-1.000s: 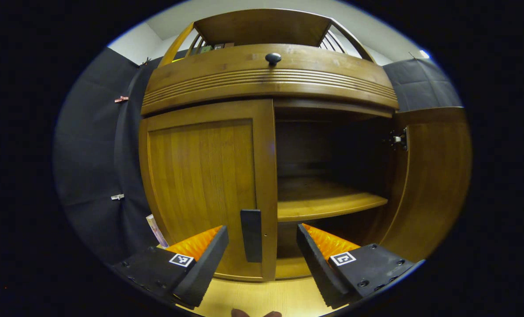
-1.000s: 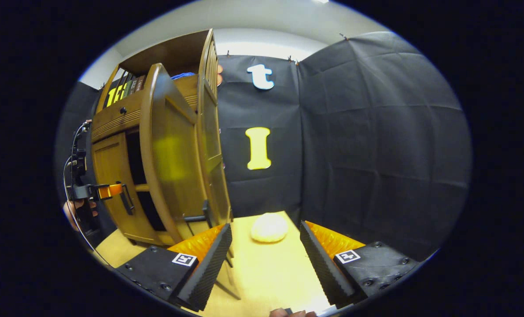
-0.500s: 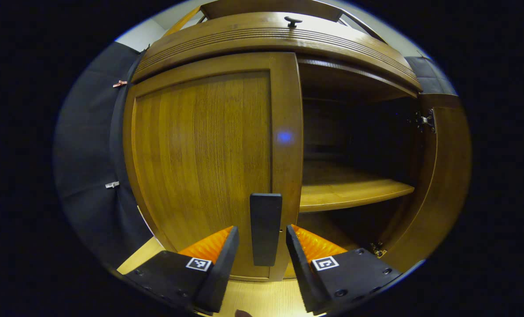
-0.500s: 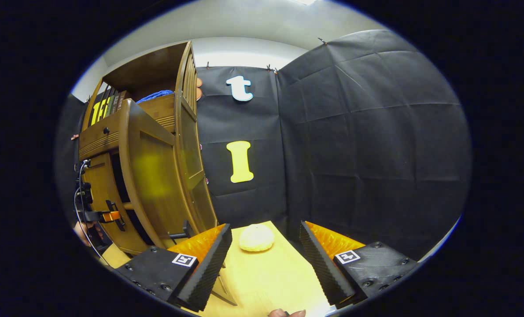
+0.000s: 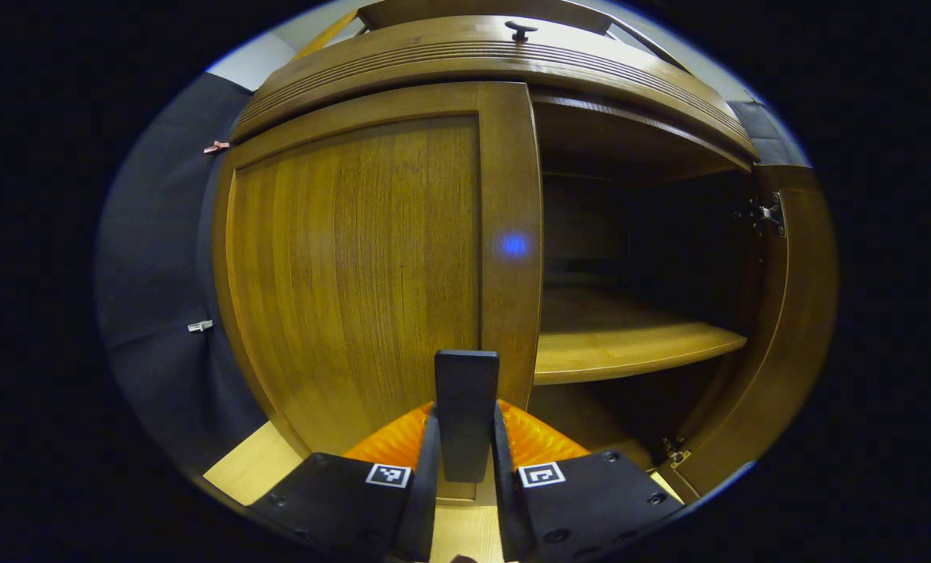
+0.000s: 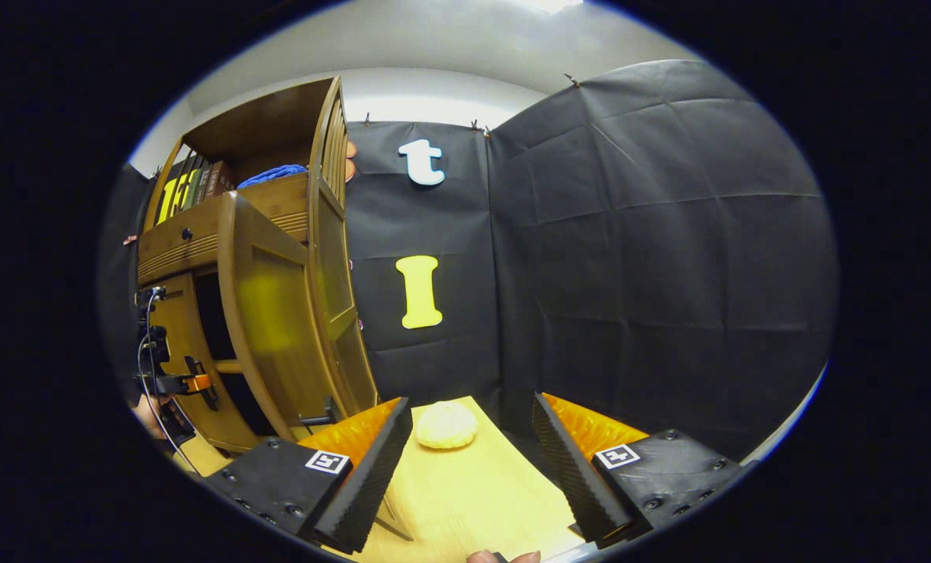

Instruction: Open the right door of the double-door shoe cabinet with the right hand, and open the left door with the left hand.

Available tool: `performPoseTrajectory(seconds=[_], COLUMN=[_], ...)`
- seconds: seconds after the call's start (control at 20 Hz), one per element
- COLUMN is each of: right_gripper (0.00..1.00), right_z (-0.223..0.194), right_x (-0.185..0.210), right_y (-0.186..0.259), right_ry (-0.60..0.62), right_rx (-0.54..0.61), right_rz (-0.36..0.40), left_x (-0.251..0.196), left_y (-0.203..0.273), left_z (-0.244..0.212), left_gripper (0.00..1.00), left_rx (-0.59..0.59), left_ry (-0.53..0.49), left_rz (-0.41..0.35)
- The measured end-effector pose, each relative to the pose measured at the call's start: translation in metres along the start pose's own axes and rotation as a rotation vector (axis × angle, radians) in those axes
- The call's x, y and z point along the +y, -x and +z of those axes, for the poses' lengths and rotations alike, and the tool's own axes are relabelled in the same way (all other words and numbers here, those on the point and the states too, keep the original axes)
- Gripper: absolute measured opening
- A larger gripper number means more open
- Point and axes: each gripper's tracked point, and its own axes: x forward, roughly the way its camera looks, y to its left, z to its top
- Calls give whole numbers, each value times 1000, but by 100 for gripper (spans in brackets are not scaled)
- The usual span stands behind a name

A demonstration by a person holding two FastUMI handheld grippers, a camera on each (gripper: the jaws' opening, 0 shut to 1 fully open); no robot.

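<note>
The wooden shoe cabinet stands close in the left gripper view. Its left door is flush with the frame. A dark vertical bar handle sits at that door's inner edge, and my left gripper is shut on it with both fingers pressing its sides. The right door is swung wide, baring a shelf. In the right gripper view my right gripper hangs open and holds nothing, away from the open right door and its handle. The left gripper shows small at the far left.
A pale round lump lies on the light wooden floor just beyond my right gripper. Black cloth walls close in behind and to the right. Books and a blue cloth sit on the cabinet's top shelf.
My left gripper moved in toward the left door and closed onto its handle. My right gripper drew slightly back from the open right door, staying open.
</note>
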Motion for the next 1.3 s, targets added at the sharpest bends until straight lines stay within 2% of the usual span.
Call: performPoseTrajectory(seconds=[0.3,0.7,0.9,0.95,1.1,1.3], right_gripper=[98,98,100,98,100,98], right_z=[14,36,26,21,14,5], right_x=[14,72,106,115,141,170], right_y=[20,51,65,69,73,70], right_ry=[40,94,79,75,71,40], right_rx=[-21,-87,-76,-71,-60,-31], right_rz=[6,53,94,106,135,182], left_x=[6,29,48,53,72,93], left_y=[25,83,110,117,137,155], left_z=[-9,-21,-28,-29,-36,-41], left_gripper=[35,33,33,33,32,31], left_rx=[22,20,14,13,12,-1], left_ry=[17,12,-1,-4,-4,3], left_rz=[-48,-106,-136,-142,-136,-122])
